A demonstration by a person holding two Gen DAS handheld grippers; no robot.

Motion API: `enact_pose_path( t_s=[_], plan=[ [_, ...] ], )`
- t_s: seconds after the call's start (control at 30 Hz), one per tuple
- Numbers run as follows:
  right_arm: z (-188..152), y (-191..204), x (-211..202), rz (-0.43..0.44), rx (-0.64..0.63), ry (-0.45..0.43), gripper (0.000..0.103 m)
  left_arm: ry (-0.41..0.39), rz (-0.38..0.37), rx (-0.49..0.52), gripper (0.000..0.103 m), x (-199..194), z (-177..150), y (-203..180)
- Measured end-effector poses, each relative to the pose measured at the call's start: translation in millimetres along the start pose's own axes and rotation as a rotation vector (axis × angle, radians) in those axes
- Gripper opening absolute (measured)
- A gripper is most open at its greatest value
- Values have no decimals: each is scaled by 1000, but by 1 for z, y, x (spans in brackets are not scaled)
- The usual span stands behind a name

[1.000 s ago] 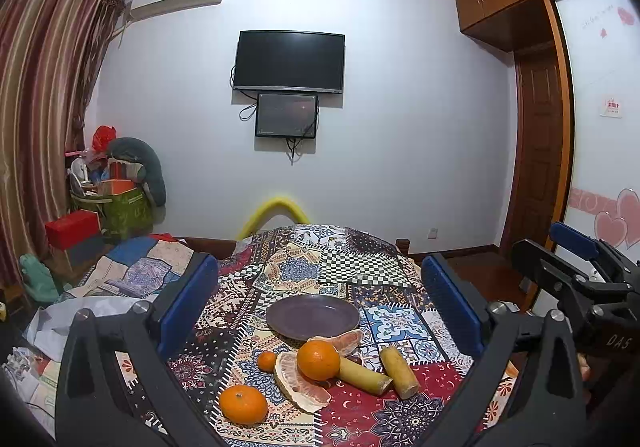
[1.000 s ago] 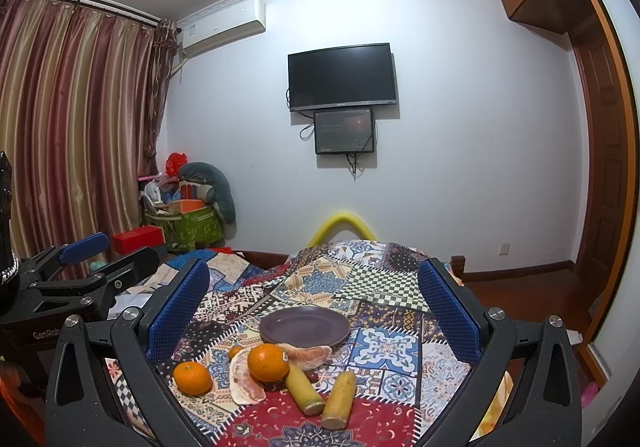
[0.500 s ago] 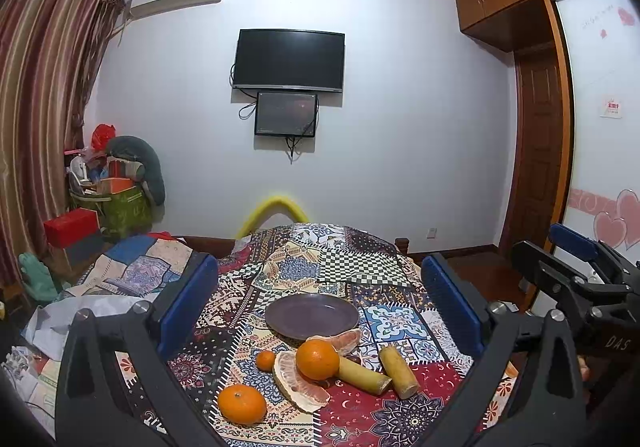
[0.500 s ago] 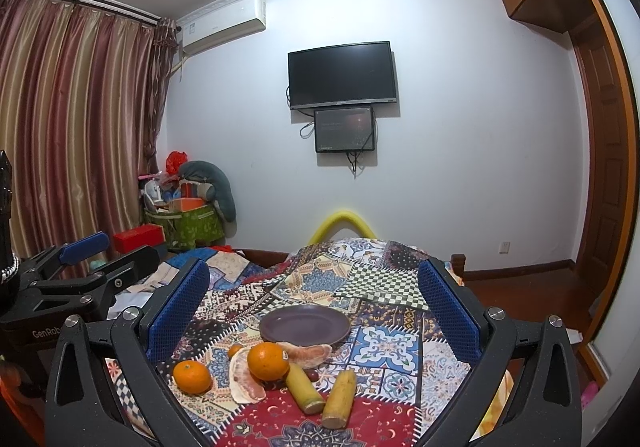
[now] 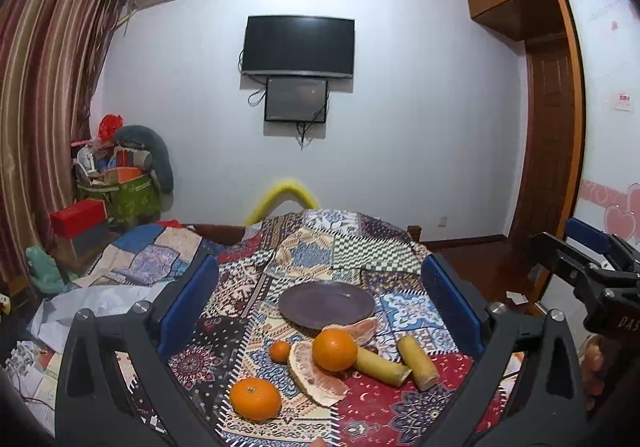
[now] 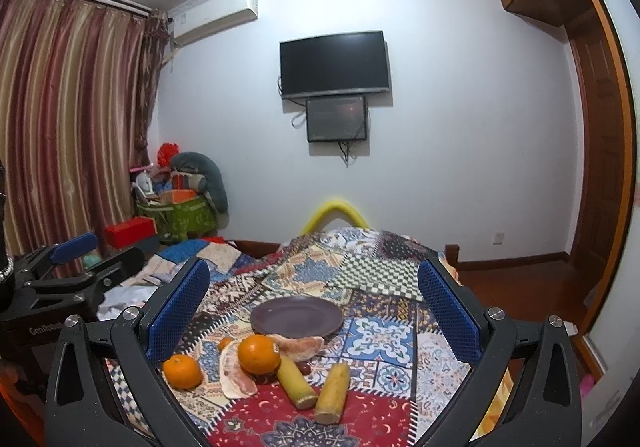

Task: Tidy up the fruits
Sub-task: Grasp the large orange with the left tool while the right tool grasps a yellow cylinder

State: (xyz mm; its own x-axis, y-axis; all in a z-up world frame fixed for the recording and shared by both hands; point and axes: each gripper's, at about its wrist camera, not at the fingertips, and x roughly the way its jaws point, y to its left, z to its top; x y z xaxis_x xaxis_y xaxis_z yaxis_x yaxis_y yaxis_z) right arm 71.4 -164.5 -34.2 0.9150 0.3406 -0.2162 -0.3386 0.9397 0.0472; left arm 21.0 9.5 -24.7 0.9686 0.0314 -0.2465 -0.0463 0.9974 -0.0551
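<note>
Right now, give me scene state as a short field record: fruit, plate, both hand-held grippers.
surface: patchwork cloth
plate: purple, nothing on it
oranges: big orange near the plate; second orange nearest the camera; small one between them
pomelo pieces: one beside the big orange, one at the plate's rim
yellow sticks: two, lying side by side
left hand-held gripper: open, holding nothing
right hand-held gripper: open, holding nothing
fruit on plate: none yet
</note>
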Motion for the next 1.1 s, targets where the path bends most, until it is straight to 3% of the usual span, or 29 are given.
enact_pose_path(
  t_s=[0.33,0.6,0.87,1.0,1.1],
  plan=[
    [-27,-10,39,-49,-50,141,103,168,79,-27,103,49,-29,41],
    [-58,-26,86,-20,-36,332,103,342,114,-68,100,94,-68,70],
    [-96,-42,128,2,12,531,103,470,107,-87,100,123,-99,78],
    [-115,-42,144,-40,-26,620,102,525,96,-90,100,136,-114,78],
    [-123,-43,152,-18,-9,656,96,557,90,-99,99,143,-123,77]
  ],
)
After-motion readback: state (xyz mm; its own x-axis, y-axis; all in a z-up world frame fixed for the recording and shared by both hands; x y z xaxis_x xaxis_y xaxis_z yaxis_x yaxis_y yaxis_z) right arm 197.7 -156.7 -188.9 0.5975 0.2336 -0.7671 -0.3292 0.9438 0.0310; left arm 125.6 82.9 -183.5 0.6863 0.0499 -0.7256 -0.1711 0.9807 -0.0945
